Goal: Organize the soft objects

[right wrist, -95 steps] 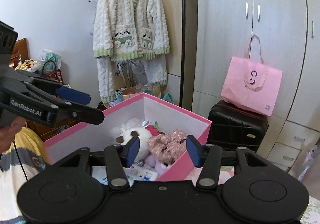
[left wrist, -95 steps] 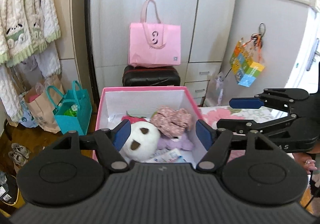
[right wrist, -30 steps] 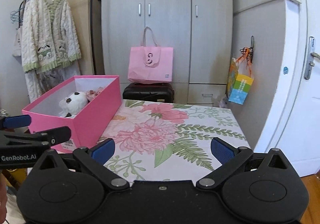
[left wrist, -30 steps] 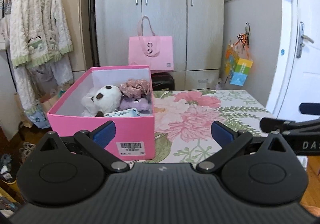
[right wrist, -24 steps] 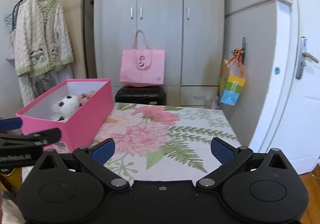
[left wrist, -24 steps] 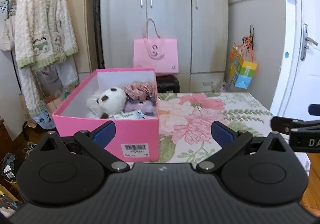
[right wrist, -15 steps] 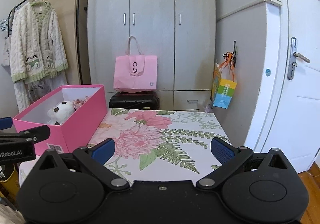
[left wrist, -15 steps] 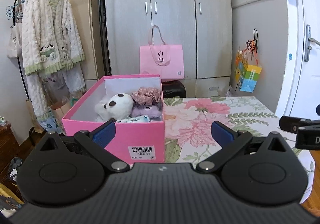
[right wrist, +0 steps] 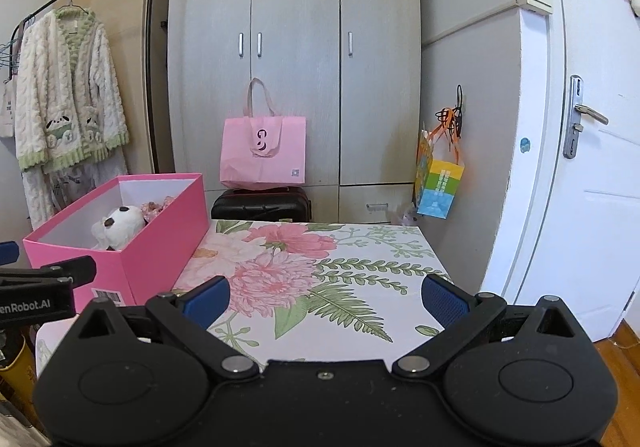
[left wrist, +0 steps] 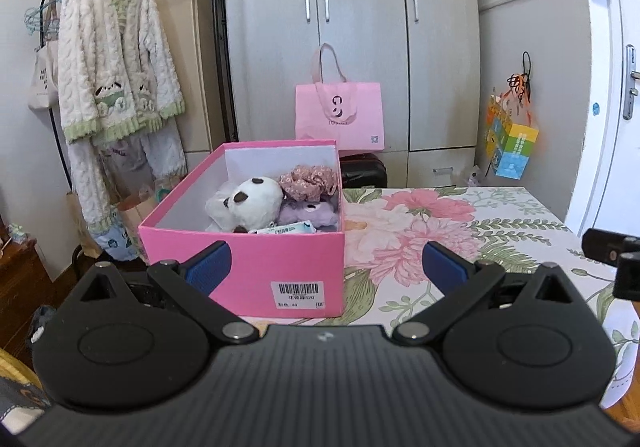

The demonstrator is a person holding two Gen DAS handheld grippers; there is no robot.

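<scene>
While sitting packed at the left edge of the floral table (left wrist: 460,223), holding the soft things together: pink box (left wrist: 280,259), with white plush panda (left wrist: 250,203), floral scrunchie (left wrist: 308,181), purple plush (left wrist: 308,212) and a flat packet (left wrist: 286,230) all lying inside, touching one another. Looking, judging by the bare tabletop, like the closing stage of the job, with nothing soft lying loose on the cloth. Hovering near the box's front wall with blue pads spread wide and gripping nothing: left gripper (left wrist: 325,265). Hanging over the flower print, well apart from the box, likewise splayed and carrying nothing: right gripper (right wrist: 325,299). Calling next, probably, for either a check for stray items or a withdrawal; if another item turns up, needing a wide approach and a gentle squeeze, being plush.

Showing the box's contents plainly and its barcode label (left wrist: 298,294): left wrist view. Hiding the purple plush and packet behind the box wall, yet giving the white door (right wrist: 592,151) with its handle, and the whole clear tabletop: right wrist view.
</scene>
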